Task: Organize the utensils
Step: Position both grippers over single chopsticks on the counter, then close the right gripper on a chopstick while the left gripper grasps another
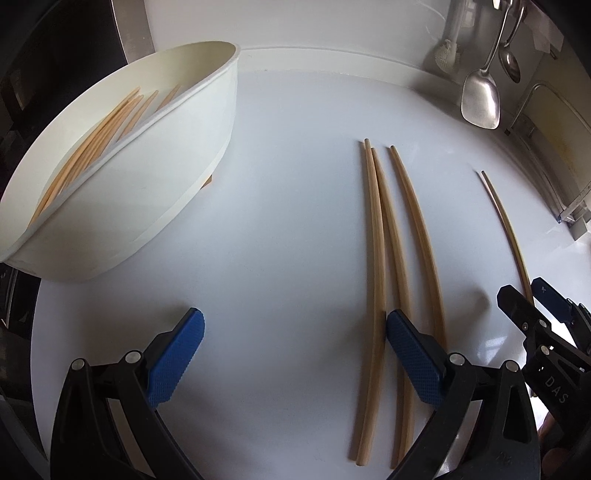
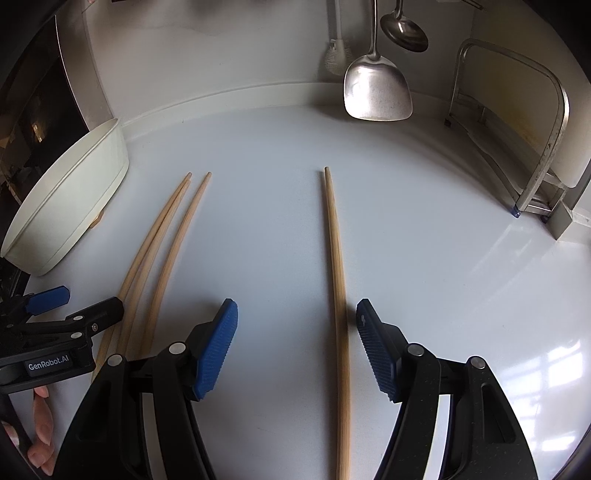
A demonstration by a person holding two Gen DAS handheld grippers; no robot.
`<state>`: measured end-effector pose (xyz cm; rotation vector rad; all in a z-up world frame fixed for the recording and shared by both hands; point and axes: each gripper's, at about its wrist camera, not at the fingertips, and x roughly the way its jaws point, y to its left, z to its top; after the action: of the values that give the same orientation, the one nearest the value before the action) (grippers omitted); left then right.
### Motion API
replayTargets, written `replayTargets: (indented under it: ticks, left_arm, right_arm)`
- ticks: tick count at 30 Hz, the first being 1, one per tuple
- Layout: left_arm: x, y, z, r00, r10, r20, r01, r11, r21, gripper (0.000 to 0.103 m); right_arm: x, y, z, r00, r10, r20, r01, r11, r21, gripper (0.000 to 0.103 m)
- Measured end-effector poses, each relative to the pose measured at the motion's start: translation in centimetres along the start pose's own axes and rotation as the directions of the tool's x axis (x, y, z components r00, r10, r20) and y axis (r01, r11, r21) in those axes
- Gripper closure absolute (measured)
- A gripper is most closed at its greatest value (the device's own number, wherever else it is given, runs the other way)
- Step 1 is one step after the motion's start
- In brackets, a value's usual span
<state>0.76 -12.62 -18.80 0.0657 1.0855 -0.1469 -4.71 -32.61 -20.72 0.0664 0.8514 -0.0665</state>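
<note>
Wooden chopsticks are partly sorted: several pale bamboo chopsticks (image 1: 92,142) already lie inside the cream oval plastic holder (image 1: 177,177), which sits tilted at the left of the white countertop (image 1: 288,184). My read is roughly half done. Four are left out on the counter: a cluster of three loose chopsticks (image 1: 391,258) side by side, two of them touching near the tips, and a single chopstick (image 2: 338,280) lying apart to their right.

Left gripper (image 1: 295,354): blue pads spread wide, holding nothing, low over the counter; its right finger (image 1: 413,354) overlaps the cluster of three, contact unclear. Right gripper (image 2: 297,350): also spread, empty, straddling the single chopstick, which runs between the fingers closer to the right pad (image 2: 376,350); not clamped yet. Likely next: closing on that one.

Background, not part of the job as far as I can tell: steel spatula (image 2: 376,92) and steel ladle (image 2: 404,29) hanging on the wall, white brush (image 2: 338,55), metal rack (image 2: 535,155) at the right.

Writing: "GenRobot.AI" on the left gripper body in the right wrist view; "DAS" on the right gripper in the left wrist view, rest cut off.
</note>
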Motion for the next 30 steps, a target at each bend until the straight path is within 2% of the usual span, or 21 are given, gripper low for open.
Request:
replayTargets:
  ticks: [12,22,26,30]
  left_arm:
    - [0.8,-0.6,1.4,0.998,0.068,0.017,-0.068,0.998,-0.002,0.005]
    - [1.1,-0.4,2.2,0.998,0.066,0.014,-0.066,0.998,-0.014,0.005]
    - [1.0,-0.4,1.9,0.998,0.06,0.028,-0.059,0.998,-0.022,0.006]
    - [0.3,-1.0,1.3,0.998,0.028,0.057,-0.028,1.0,0.004,0.023]
  right_arm:
    - [0.2,-0.5,0.0,0.999,-0.046,0.002,0.046,0.999,-0.001,0.039]
    - [0.5,-0.7,-0.2,0.998,-0.06,0.018,0.061,0.998,-0.003,0.04]
    - [0.6,-0.4,0.0,0.997,-0.068,0.022,0.068,0.997,-0.021,0.051]
    - [0.5,-0.4,0.1,0.998,-0.065,0.019,0.066,0.998,-0.024,0.062]
